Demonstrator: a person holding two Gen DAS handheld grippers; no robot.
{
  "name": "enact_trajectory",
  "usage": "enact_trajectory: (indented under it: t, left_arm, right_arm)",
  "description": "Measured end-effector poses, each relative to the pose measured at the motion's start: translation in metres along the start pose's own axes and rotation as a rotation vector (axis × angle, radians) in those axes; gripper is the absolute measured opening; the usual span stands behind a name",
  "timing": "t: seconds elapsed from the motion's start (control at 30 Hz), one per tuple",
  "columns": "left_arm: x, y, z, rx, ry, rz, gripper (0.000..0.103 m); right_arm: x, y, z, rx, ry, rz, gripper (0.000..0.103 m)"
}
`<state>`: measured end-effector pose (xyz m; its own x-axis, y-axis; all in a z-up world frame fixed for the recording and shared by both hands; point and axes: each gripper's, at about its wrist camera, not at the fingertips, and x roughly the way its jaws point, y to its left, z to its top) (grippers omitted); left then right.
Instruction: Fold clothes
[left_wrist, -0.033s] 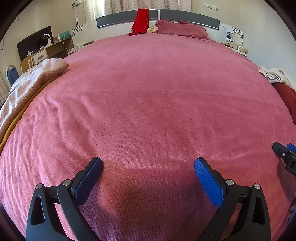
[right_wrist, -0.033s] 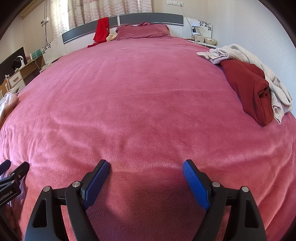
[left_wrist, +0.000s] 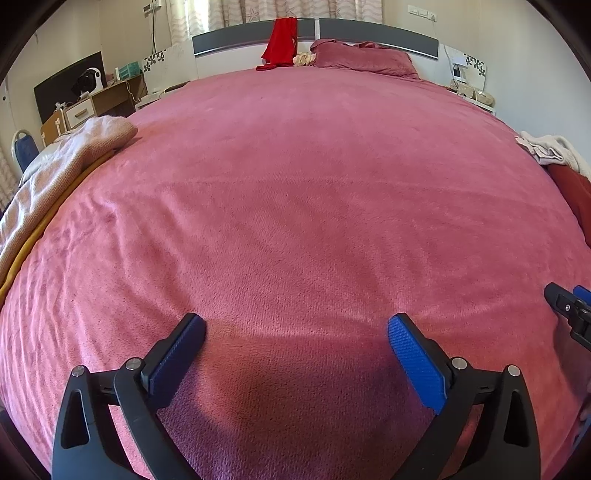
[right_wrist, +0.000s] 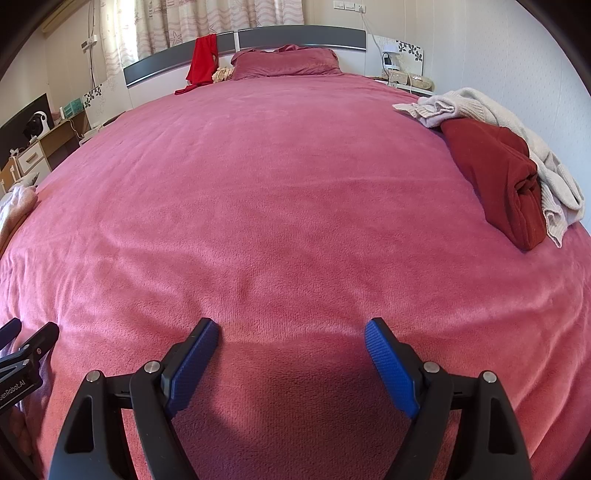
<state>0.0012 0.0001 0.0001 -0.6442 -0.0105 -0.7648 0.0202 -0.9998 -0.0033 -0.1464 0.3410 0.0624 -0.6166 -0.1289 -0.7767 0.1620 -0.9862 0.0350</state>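
Left gripper (left_wrist: 295, 332): jaws spread wide, holding nothing, hovering low over the near part of the bed (left_wrist: 295, 192).
Left edge: a pale pink knit (left_wrist: 92, 144) lies along the bed's left side with a mustard cloth (left_wrist: 33, 240) under it; from here it cannot be told whether either is folded.
Headboard: a red garment (right_wrist: 202, 59) hangs over it, unfolded, beside the pillow (right_wrist: 284, 61).
Middle of bed: bare blanket between the two grippers, no garment laid out on it.
Right gripper (right_wrist: 291, 336): jaws likewise spread wide and empty, level with the left one and near it.
Right edge: a dark red garment (right_wrist: 495, 177) sits folded into a compact block; a cream sweater (right_wrist: 517, 125) lies crumpled against and partly behind it.
Progress: one piece lies folded, while the cream sweater and the red garment are loose. The scene fits either a pause between pieces or a stop with those left over.
Earlier frame: taken at the same instant, it shows no difference in grippers or clothes.
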Motion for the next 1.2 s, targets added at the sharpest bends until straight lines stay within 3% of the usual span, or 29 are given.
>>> enact_trajectory:
  t: [0.7,0.97,1.2]
  left_arm:
    - [-0.005,0.000,0.001,0.005,-0.009,0.020,0.101]
    - [-0.011,-0.011,-0.005,0.024,-0.022,0.080,0.103]
    - [-0.015,-0.016,-0.005,-0.004,0.001,0.054,0.103]
  right_arm:
    - [0.002,0.002,0.003,-0.004,0.001,-0.005,0.084]
    - [0.002,0.001,0.003,-0.005,0.002,-0.007,0.084]
    - [0.002,0.003,0.003,-0.013,0.012,-0.013,0.085]
